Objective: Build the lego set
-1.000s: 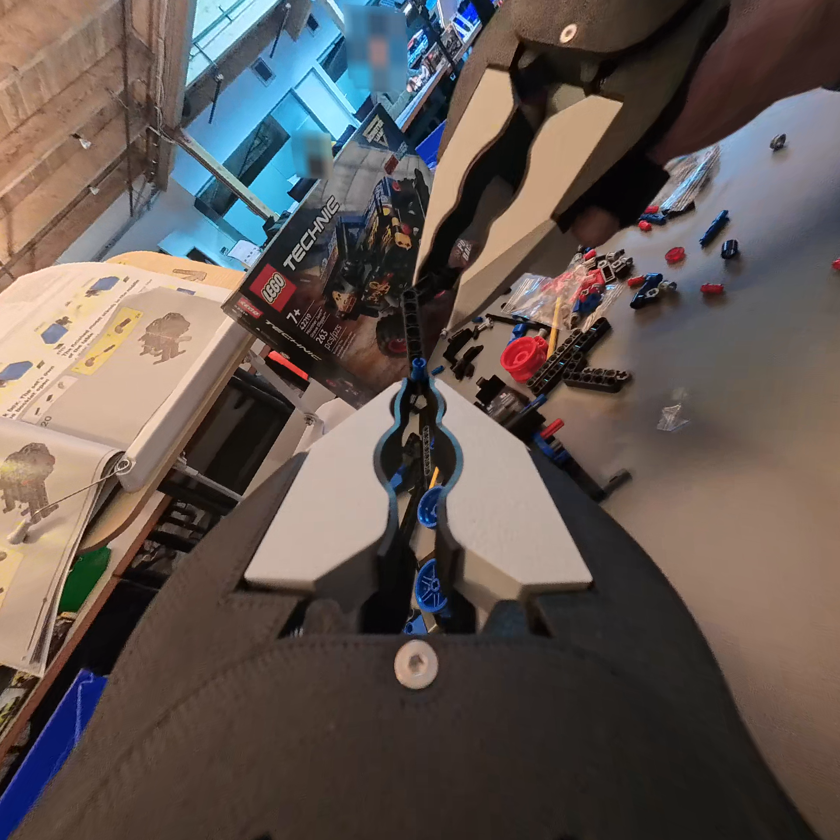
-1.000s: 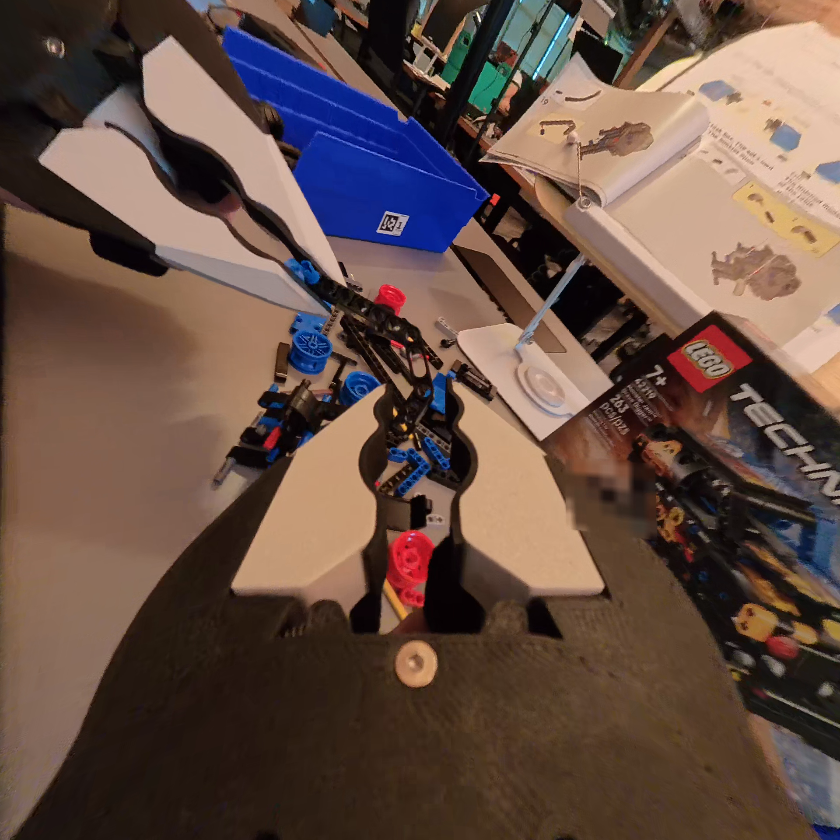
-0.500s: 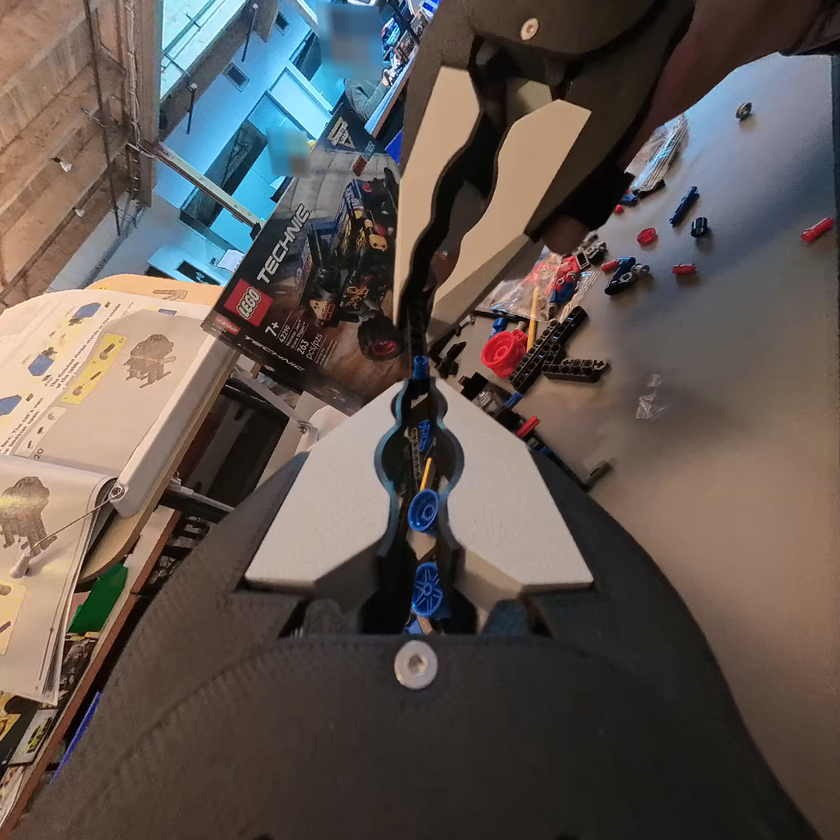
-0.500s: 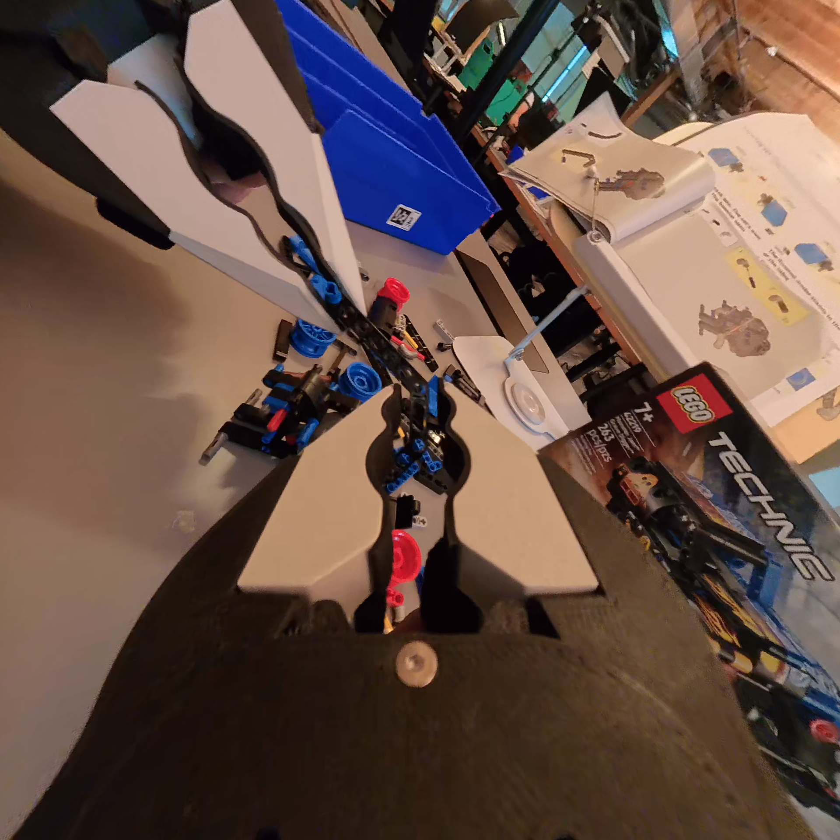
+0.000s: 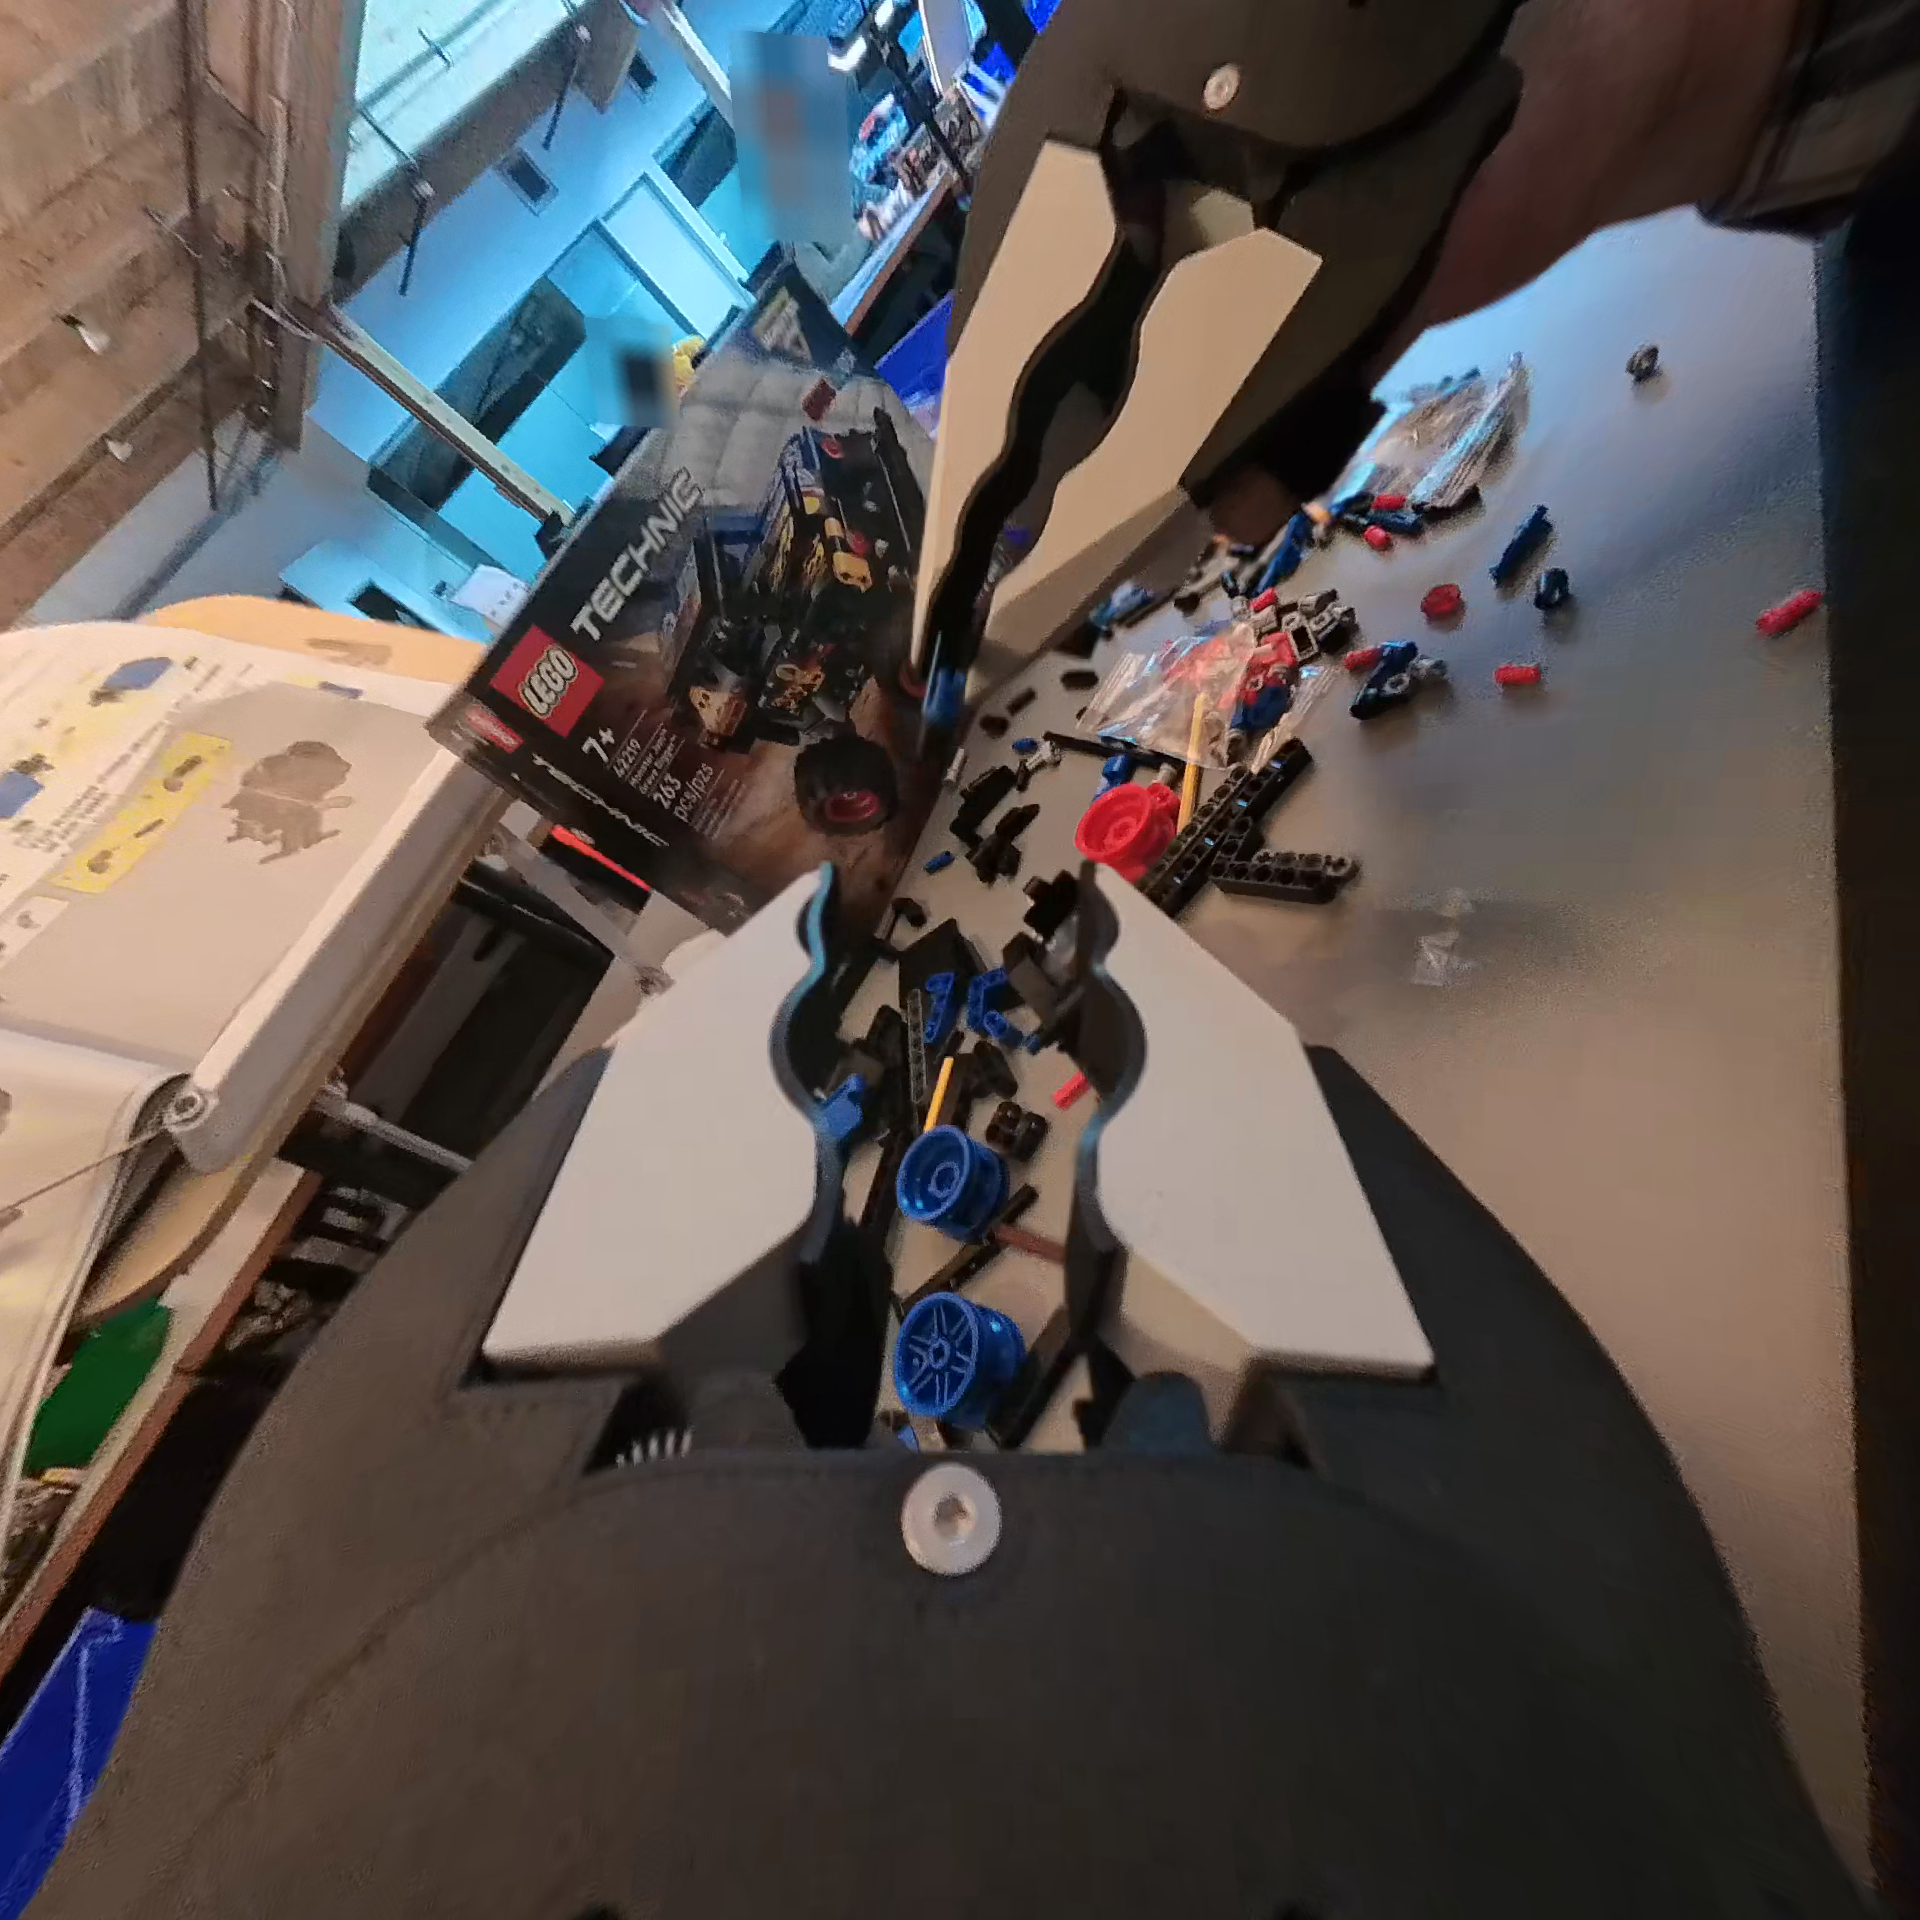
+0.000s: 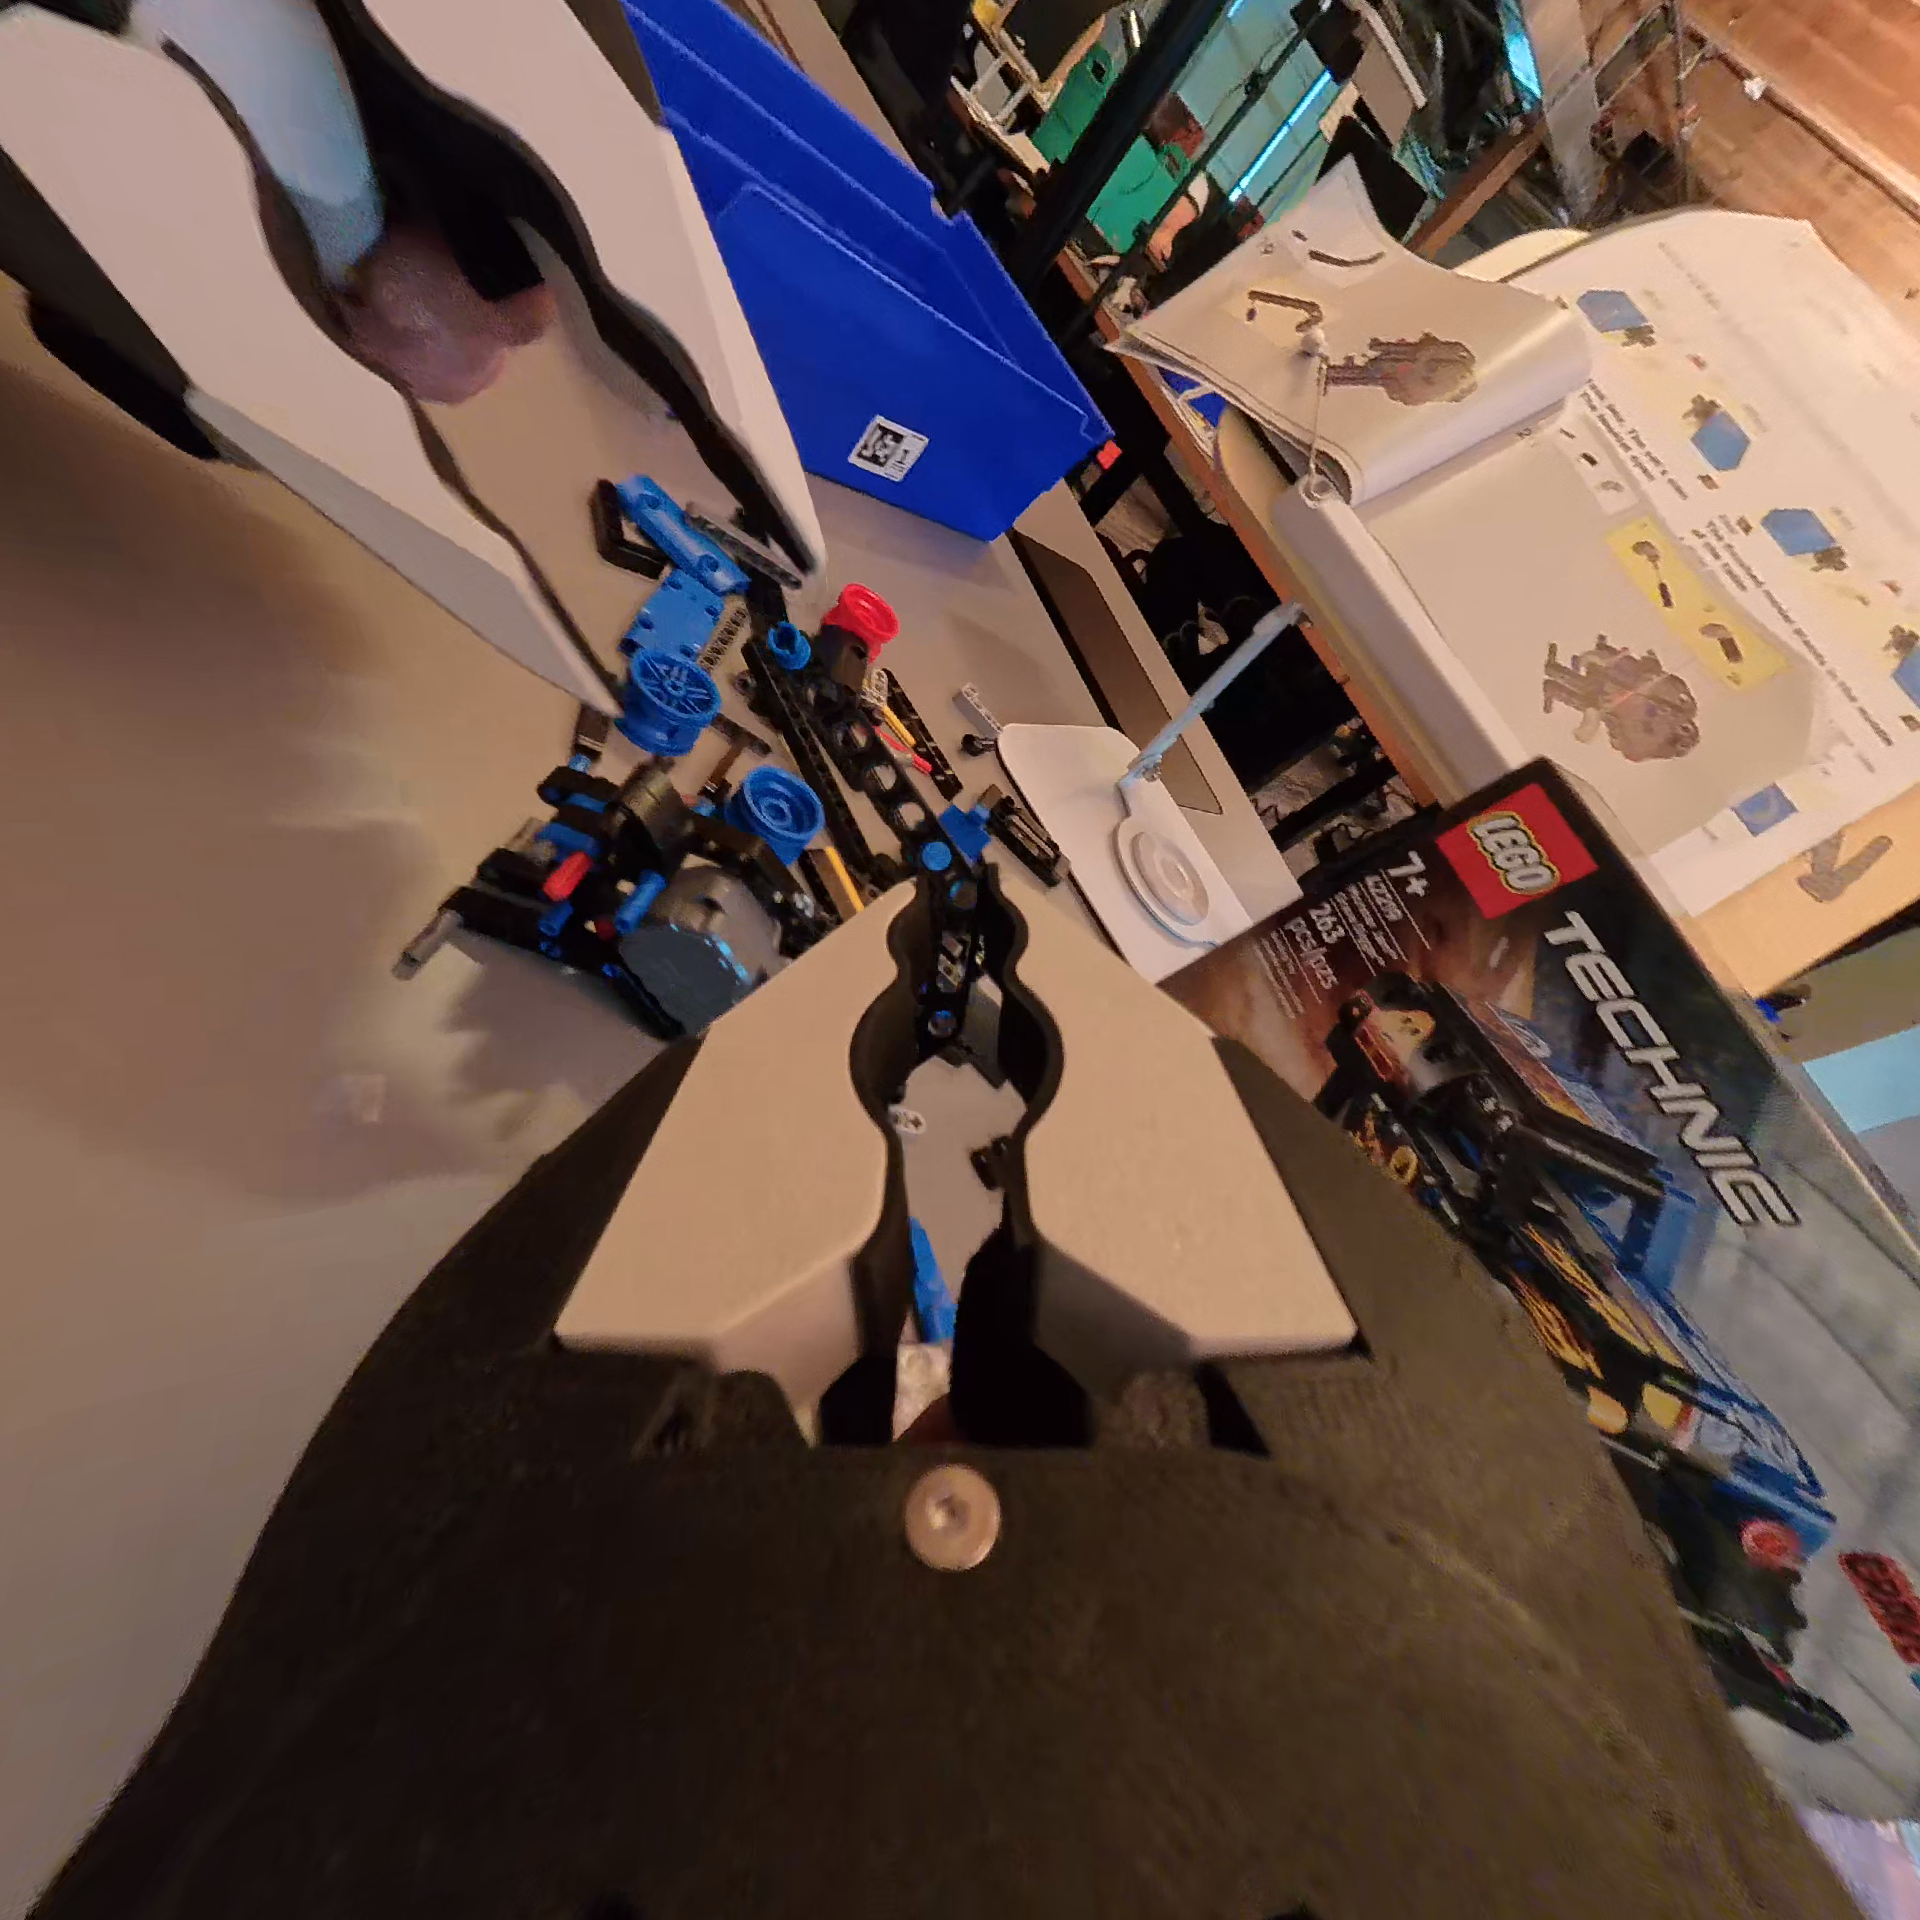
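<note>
Item in hand: black beam with blue pins (image 6: 951, 966), a part of the lego set, held off the surface (image 5: 1558, 1143).
Right hand-held gripper (image 6: 956, 894): clamped on the beam near its tips; most of the beam appears to project forward past them.
Left hand-held gripper (image 5: 956, 904): fingers spread apart, nothing between them, poised over the loose parts.
Step judged: the left side looks free to fetch a part or re-grip the beam for joining.
Doing it well: keep the right grip firm and level. Bring the left in along the beam's line, not across it, so a push does not swing the beam in the jaws. Seat pins square to the holes.
Parts below: two blue wheel hubs (image 5: 951, 1182), a red hub (image 5: 1127, 826), black beams and small blue and red connectors, scattered close together.
Partial assembly: black, blue and grey block (image 6: 644, 883), resting on the surface just beside the beam's far end.
Edges: the surface ends close by on the side of the set's box (image 6: 1558, 1039) and the white stand base (image 6: 1091, 790). A dropped pin could roll off there.
Obstacles: blue bins (image 6: 883, 343) beyond the parts; instruction booklet (image 5: 208, 831) off the edge.
Open room: bare surface on the side away from the box.
</note>
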Available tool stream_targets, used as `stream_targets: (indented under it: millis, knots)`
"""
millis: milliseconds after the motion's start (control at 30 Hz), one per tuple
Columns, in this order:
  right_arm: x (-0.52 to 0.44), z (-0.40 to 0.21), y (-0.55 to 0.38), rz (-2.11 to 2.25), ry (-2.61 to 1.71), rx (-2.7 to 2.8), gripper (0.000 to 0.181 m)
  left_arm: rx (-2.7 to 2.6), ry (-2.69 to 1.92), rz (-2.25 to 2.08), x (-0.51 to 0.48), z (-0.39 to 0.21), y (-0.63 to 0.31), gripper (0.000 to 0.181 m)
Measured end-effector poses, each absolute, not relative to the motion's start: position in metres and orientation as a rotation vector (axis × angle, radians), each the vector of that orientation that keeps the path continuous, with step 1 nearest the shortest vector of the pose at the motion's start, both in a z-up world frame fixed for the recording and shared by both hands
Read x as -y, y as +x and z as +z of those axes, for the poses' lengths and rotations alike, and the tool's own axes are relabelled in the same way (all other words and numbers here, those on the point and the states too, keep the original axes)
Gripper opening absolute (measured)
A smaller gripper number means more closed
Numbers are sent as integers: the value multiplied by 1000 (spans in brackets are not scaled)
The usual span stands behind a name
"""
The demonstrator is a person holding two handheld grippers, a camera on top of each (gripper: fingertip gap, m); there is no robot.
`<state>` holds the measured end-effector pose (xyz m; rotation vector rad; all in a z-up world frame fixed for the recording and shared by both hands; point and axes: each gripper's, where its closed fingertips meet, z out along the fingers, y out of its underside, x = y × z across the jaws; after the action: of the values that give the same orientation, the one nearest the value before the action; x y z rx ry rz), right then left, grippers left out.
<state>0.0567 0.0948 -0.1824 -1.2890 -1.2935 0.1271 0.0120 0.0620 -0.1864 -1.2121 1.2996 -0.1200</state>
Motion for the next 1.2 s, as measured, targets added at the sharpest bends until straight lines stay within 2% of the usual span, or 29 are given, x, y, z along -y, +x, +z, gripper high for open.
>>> stream_targets:
  millis: [167,467,700,1000,1067,1133,1200]
  knots:
    - [-97,-190,71,129,-1293,1322,7,-1336,-1344,-179,-68,-206,0,57]
    - [-79,-209,64,142,-1226,1471,7,-1428,-1581,-320,-64,-250,3,62]
    - [-72,-228,53,40,-1159,1568,7,-1502,-1580,-246,-75,-263,0,26]
    - [-79,-230,46,-58,-1112,1558,6,-1711,-1454,-231,-89,-264,-7,23]
    - [-82,-229,44,-106,-1092,1554,7,-1724,-1444,-238,-92,-264,-7,25]
    - [-84,-231,42,-142,-1080,1558,7,-1703,-1481,-273,-91,-266,-8,47]
    - [-82,-233,38,-157,-1065,1571,7,-1706,-1523,-268,-89,-270,-13,59]
